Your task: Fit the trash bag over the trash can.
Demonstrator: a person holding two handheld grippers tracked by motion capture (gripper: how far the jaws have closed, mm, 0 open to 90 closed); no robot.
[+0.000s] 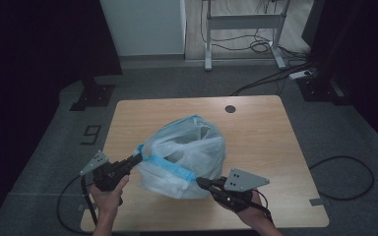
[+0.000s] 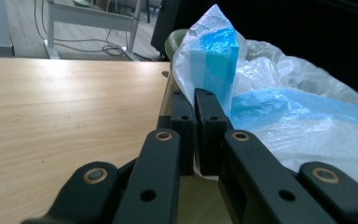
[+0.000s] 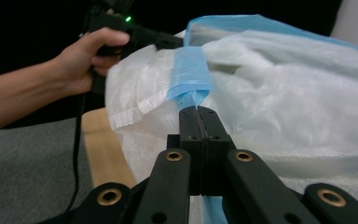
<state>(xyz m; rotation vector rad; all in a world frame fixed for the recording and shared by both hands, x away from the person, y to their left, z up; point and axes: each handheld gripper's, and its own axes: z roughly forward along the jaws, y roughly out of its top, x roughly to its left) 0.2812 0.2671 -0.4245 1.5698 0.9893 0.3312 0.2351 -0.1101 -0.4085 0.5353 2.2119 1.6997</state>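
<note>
Bag [image 1: 187, 152]: in the high view, a clear plastic bag with a blue band along its rim sits on the near middle of the wooden surface [image 1: 256, 128], mouth up and puffed open.
Left tongs [image 1: 137, 159]: high view, at the bag's left rim, clenched on the blue band; the hand [image 1: 109, 192] comes in from the bottom edge.
Right tongs [image 1: 200, 182]: high view, at the bag's near right rim, touching the blue band low down, the grey plate above them.
Left gripper view: left tongs [image 2: 195, 100] pressed together on a fold of the bag [image 2: 307, 126], which rises blue and white just past the tips; bare surface [image 2: 65, 107] lies to the left.
Right gripper view: right tongs [image 3: 199, 114] clamped shut with a pinch of the blue band at the tips; the bag [image 3: 289, 88] spreads to the right. Farther off, the other hand [image 3: 84, 60] holds its gripper against the bag's far rim.
</note>
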